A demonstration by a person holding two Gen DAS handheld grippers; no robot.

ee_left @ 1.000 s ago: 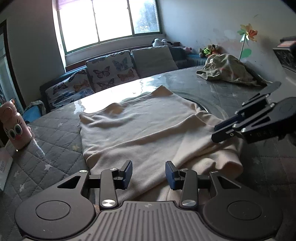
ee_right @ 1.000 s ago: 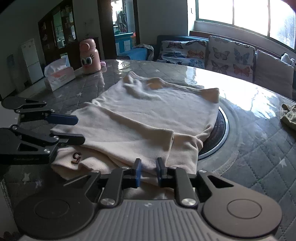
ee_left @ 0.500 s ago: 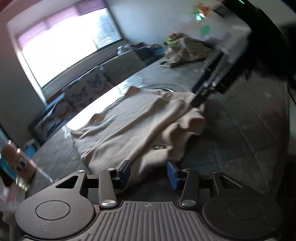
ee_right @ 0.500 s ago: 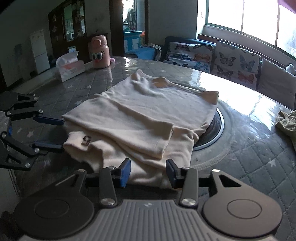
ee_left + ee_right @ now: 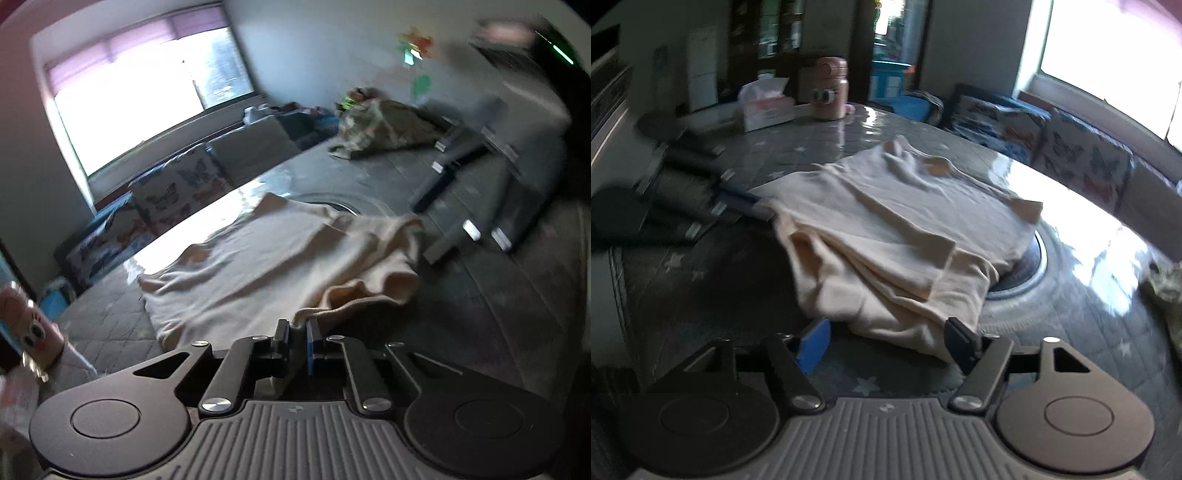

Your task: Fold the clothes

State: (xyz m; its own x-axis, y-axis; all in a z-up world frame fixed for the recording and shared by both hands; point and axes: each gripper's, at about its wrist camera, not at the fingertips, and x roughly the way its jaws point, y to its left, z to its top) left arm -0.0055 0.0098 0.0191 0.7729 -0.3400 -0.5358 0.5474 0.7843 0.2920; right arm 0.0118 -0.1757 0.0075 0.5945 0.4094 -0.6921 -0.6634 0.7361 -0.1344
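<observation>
On the quilted surface, the left tool pinches the cream garment hem at 6 o'clock; right tool, spread wide, straddles its near corner.

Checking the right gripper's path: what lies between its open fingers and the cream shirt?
Nothing: the right gripper straddles the cream shirt's near corner, seen in the right wrist view.

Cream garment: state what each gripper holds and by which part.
The left gripper is shut on the cream garment, pinching its near hem edge. The right gripper is open and grips nothing, though the hem lies between its fingers.
</observation>
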